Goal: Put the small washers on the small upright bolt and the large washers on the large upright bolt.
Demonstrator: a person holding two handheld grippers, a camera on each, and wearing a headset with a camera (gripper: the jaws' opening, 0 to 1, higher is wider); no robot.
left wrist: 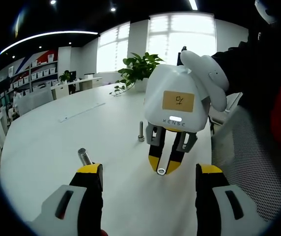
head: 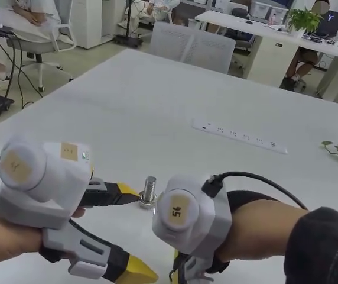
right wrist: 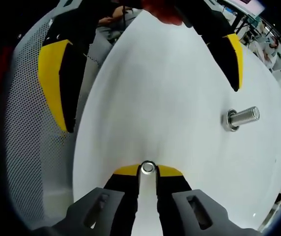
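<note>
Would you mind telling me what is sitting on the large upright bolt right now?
A washer rings the large bolt at its base, against the white table. Whether more washers lie beneath it cannot be seen; it covers them. The right claw grips a second washer.

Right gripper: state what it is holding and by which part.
The right gripper pinches a washer by its rim, between its jaw tips.
</note>
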